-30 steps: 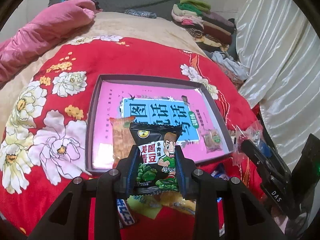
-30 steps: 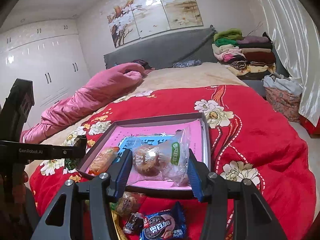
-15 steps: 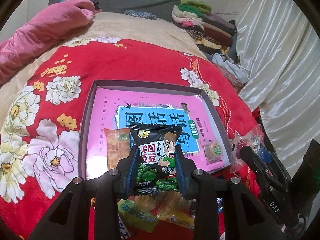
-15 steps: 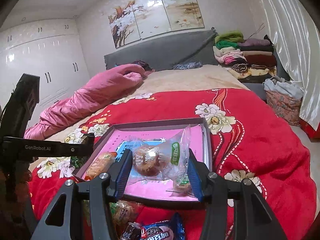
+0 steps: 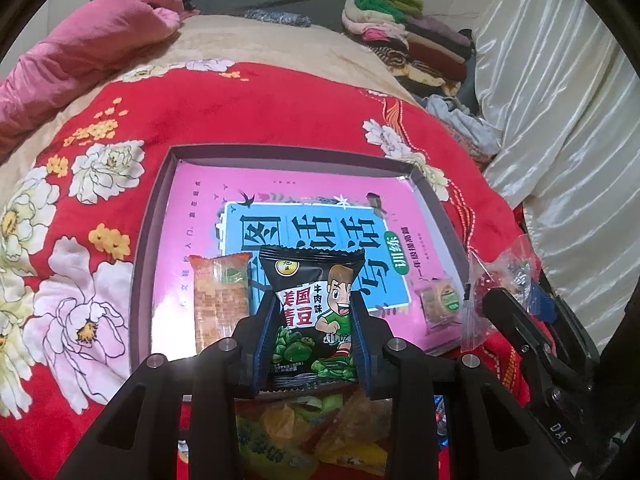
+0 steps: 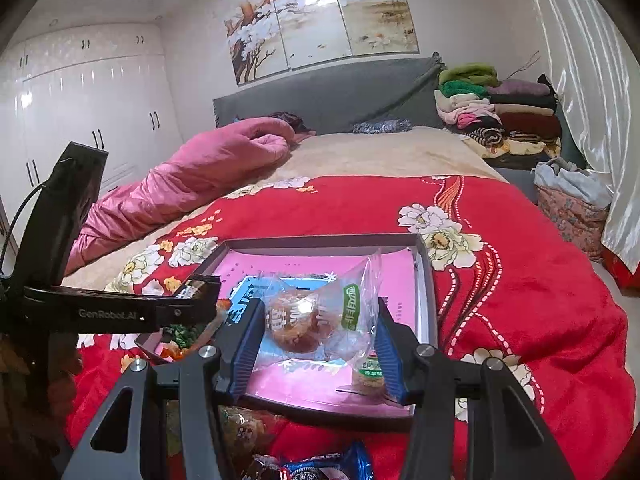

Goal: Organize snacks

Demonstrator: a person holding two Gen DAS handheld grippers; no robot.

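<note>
My left gripper [image 5: 312, 340] is shut on a black green-pea snack packet [image 5: 314, 300] and holds it over the near edge of a shallow dark tray [image 5: 160, 200] lined with a pink book. An orange cracker pack [image 5: 218, 300] and a small pastry pack [image 5: 438, 304] lie in the tray. My right gripper [image 6: 318, 344] is shut on a clear-wrapped round pastry [image 6: 316, 320] above the tray's near right part [image 6: 424, 280]. The right gripper also shows at the right in the left wrist view [image 5: 532, 340], and the left gripper at the left in the right wrist view [image 6: 120, 312].
The tray sits on a red floral blanket [image 5: 260, 112] on a bed. Loose snack packets [image 5: 304, 436] lie just before the tray, including a blue one [image 6: 328, 464]. A pink quilt [image 6: 192, 184] lies far left, folded clothes [image 6: 496, 112] far right, curtains [image 5: 568, 120] at right.
Both grippers moved forward over the tray with their snacks still held. The tray looks closer and larger in both views.
</note>
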